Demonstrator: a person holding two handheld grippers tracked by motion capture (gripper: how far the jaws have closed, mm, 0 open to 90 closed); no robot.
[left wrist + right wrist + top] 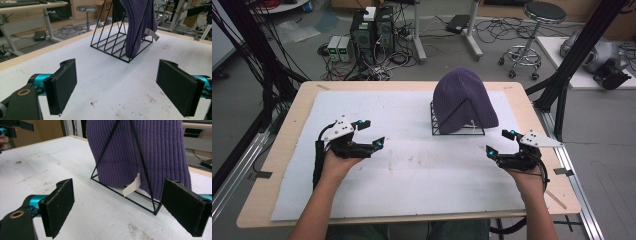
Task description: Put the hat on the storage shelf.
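purple knit hat was draped over black wire rack, far-centre right of table | left gripper fingers released, empty | right gripper fingers released, empty | progress: hat untouched, judged unstarted

Purple beanie top cut off; hides rack rear.
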